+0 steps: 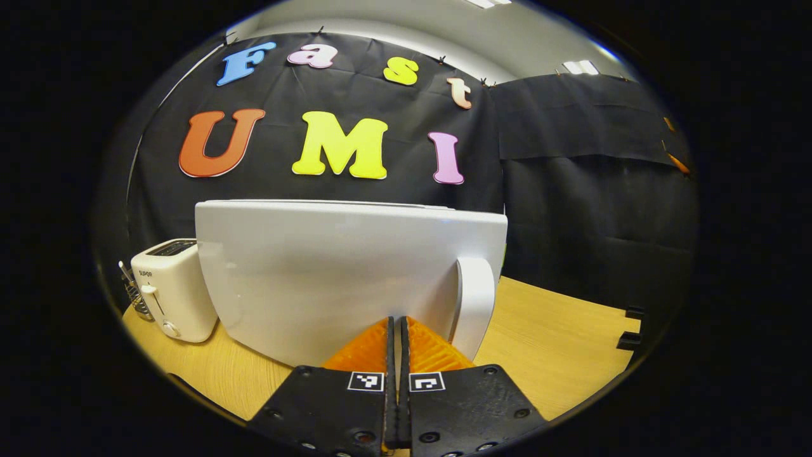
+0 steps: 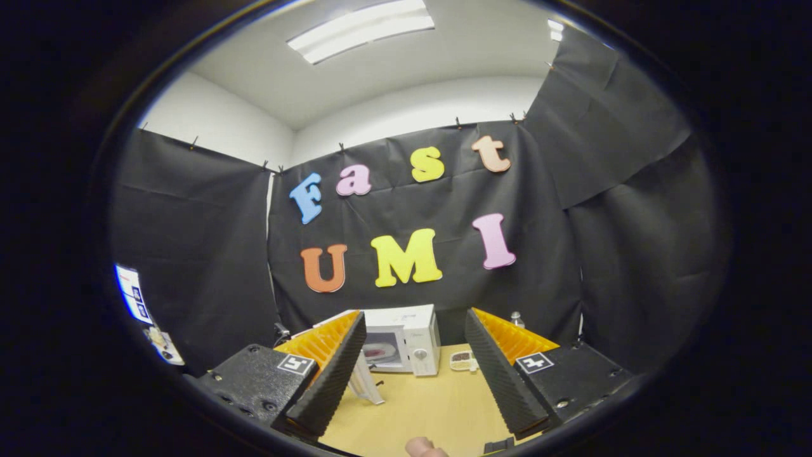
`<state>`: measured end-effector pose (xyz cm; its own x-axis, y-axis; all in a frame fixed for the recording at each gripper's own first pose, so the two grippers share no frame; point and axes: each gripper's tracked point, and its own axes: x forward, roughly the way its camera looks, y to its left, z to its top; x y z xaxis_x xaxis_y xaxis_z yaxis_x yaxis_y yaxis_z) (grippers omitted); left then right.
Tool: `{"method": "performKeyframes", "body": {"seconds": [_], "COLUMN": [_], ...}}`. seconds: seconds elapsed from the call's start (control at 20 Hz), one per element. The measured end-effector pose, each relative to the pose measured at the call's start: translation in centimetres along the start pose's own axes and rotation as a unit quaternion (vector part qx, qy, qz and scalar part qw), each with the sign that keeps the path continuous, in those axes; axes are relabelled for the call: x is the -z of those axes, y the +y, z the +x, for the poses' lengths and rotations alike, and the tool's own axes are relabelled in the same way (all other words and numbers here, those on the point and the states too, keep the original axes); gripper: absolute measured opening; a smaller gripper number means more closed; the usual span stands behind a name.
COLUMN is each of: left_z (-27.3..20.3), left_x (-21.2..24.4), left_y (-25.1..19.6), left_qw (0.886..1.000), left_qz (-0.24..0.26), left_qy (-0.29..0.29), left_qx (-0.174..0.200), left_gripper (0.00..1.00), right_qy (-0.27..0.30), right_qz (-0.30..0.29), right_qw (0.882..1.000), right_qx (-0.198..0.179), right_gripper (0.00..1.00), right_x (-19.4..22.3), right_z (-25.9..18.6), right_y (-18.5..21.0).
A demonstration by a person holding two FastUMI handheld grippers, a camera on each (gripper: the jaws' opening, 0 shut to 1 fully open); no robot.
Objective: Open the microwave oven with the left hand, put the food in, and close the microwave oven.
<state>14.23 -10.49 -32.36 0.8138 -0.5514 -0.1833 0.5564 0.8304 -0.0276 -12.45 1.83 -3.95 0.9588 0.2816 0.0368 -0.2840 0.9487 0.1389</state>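
Note:
In the left gripper view the white microwave door (image 1: 330,273) fills the middle, its handle (image 1: 476,304) at its right edge. My left gripper (image 1: 397,324) is shut with nothing between its fingers, the tips right at the door's outer face just left of the handle. In the right gripper view the white microwave (image 2: 415,336) stands far off on the wooden table (image 2: 425,400) with its door (image 2: 368,381) swung open to the left. A plate of food (image 2: 379,351) sits inside the cavity. My right gripper (image 2: 411,362) hangs open well back from the oven, holding nothing.
A white toaster (image 1: 174,289) and a wire rack (image 1: 135,297) stand left of the door. A small dish (image 2: 462,360) lies on the table right of the microwave, with a bottle (image 2: 517,318) behind it. A fingertip (image 2: 424,447) shows at the bottom edge.

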Motion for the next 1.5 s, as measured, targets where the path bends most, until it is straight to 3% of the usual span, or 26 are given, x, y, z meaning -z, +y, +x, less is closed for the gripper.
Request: {"method": "performKeyframes", "body": {"seconds": [0.05, 0.2, 0.25, 0.3, 0.45, 0.5, 0.55, 0.6, 0.75, 0.8, 0.85, 1.15, 1.35, 1.5], "left_z": [1.1, 4.4, 5.4, 6.5, 9.2, 10.0, 10.9, 11.7, 13.6, 13.9, 14.0, 14.8, 14.9, 13.6], "left_x": [-0.1, -0.5, -0.8, -0.6, -0.6, -0.5, -0.7, -0.7, -0.3, -0.1, -0.3, -0.5, -0.4, -0.7], "left_y": [-0.2, -0.7, -0.9, -1.1, -0.6, -0.2, 0.2, 0.4, 2.4, 3.1, 2.9, 3.3, 1.6, 1.6], "left_qw": [1.000, 0.999, 0.999, 0.999, 0.996, 0.995, 0.994, 0.993, 0.988, 0.986, 0.987, 0.985, 0.987, 0.983], "left_qz": [-0.003, -0.006, -0.003, 0.001, 0.022, 0.024, 0.026, 0.029, 0.038, 0.033, 0.024, 0.004, -0.001, 0.004], "left_qy": [0.005, 0.015, 0.015, 0.022, 0.036, 0.041, 0.042, 0.044, 0.057, 0.064, 0.058, 0.048, 0.050, 0.048], "left_qx": [-0.007, -0.029, -0.037, -0.041, -0.076, -0.091, -0.102, -0.109, -0.138, -0.151, -0.151, -0.166, -0.150, -0.176], "left_gripper": [0.00, 0.00, 0.00, 0.00, 0.01, 0.00, 0.00, 0.00, 0.00, 0.00, 0.00, 0.01, 0.01, 0.01], "right_qy": [0.001, 0.003, 0.002, 0.001, 0.000, 0.000, -0.001, -0.003, -0.003, 0.001, 0.002, 0.011, 0.026, 0.030], "right_qz": [0.001, 0.004, 0.005, 0.006, 0.007, 0.009, 0.012, 0.016, 0.019, 0.017, 0.017, 0.023, 0.029, 0.037], "right_qw": [1.000, 1.000, 1.000, 1.000, 1.000, 1.000, 1.000, 1.000, 0.999, 0.999, 1.000, 0.999, 0.999, 0.998], "right_qx": [0.001, 0.007, 0.008, 0.011, 0.022, 0.023, 0.022, 0.022, 0.026, 0.027, 0.025, 0.047, 0.037, 0.030], "right_gripper": [0.90, 0.90, 1.00, 0.90, 0.90, 1.00, 0.90, 1.00, 1.00, 0.90, 1.00, 1.00, 1.00, 1.00], "right_x": [0.0, -0.1, -0.2, -0.1, -0.1, 0.0, 0.0, 0.0, 0.0, 0.3, 0.6, 2.1, 3.0, 3.2], "right_z": [0.0, -0.2, -0.4, -0.4, -0.9, -1.0, -1.2, -1.3, -1.4, -1.6, -2.2, -1.7, -1.4, -1.1], "right_y": [-0.2, -1.2, -1.4, -1.8, -3.2, -3.5, -3.6, -3.9, -5.0, -5.4, -5.6, -8.1, -7.6, -6.8]}}
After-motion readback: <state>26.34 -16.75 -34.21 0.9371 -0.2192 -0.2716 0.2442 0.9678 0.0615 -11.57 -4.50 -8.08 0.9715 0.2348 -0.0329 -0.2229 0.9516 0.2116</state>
